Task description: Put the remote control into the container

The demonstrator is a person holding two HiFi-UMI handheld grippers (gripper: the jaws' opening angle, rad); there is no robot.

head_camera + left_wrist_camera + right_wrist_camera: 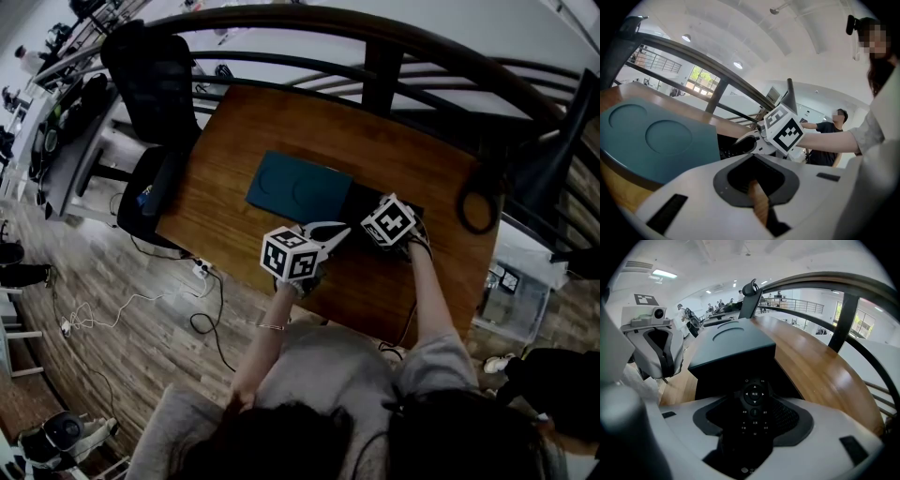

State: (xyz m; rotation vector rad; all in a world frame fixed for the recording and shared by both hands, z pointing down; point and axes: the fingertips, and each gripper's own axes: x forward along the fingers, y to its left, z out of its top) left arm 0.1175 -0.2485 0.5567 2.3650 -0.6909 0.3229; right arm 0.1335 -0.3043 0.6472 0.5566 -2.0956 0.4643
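Remote (753, 420) is lying between the right gripper's (753, 403) spread jaws, unpinched, at the dark open end of the container (367, 199) beside its teal lid (298, 187) (whether it is touching bottom is unclear). Left gripper (345, 232) is hovering just beside, jaws pressed together on nothing, above the table (281, 122).
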